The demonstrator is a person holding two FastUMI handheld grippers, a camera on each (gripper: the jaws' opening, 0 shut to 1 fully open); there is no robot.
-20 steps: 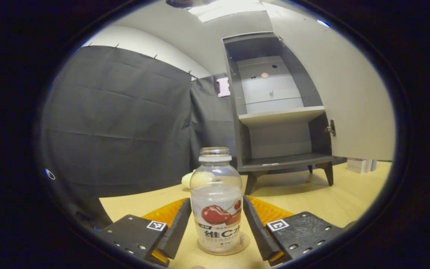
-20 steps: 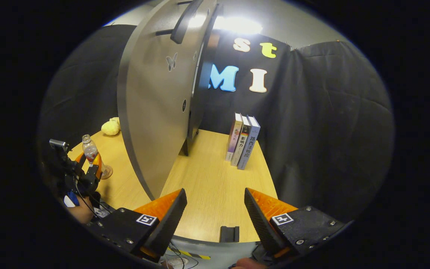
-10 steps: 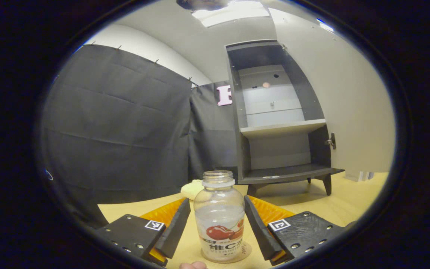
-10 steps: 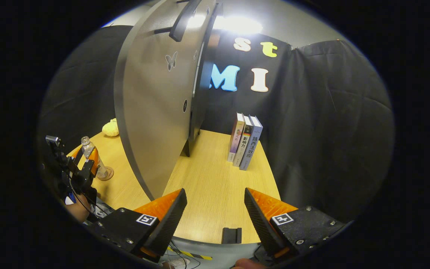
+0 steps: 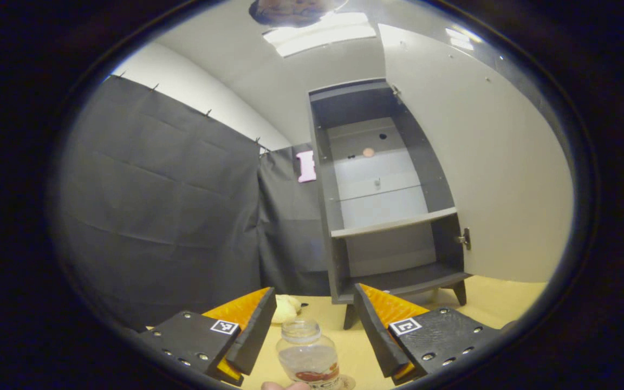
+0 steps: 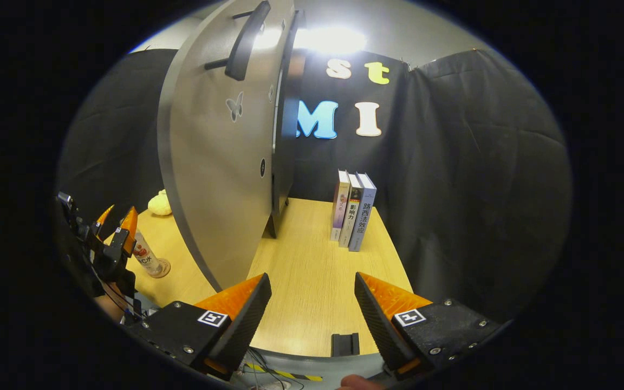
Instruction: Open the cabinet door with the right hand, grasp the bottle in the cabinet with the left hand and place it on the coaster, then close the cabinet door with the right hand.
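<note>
The clear bottle point(image 5: 307, 358) with a cherry label stands upright on the round coaster point(image 5: 348, 383) on the wooden table. My left gripper point(image 5: 314, 293) is open and raised above and behind the bottle, touching nothing. The dark cabinet point(image 5: 339, 216) stands open with bare shelves, its pale door point(image 5: 485, 162) swung out to the right. In the right gripper view, my right gripper point(image 6: 312, 309) is open over the table, short of the door point(image 6: 214, 162) and its bar handle point(image 6: 244, 40). At the left edge of that view are the left gripper point(image 6: 112, 230), bottle point(image 6: 147, 260) and coaster point(image 6: 161, 269).
Three books point(image 6: 354, 211) stand upright at the back right of the table point(image 6: 301, 292). A yellow plush toy point(image 6: 159, 205) lies left of the cabinet, also seen as the plush toy point(image 5: 285, 310). A small black block point(image 6: 344, 344) sits on the table's front edge.
My left gripper has lifted and tilted upward away from the bottle, which stays on the coaster. The right gripper has barely shifted.
</note>
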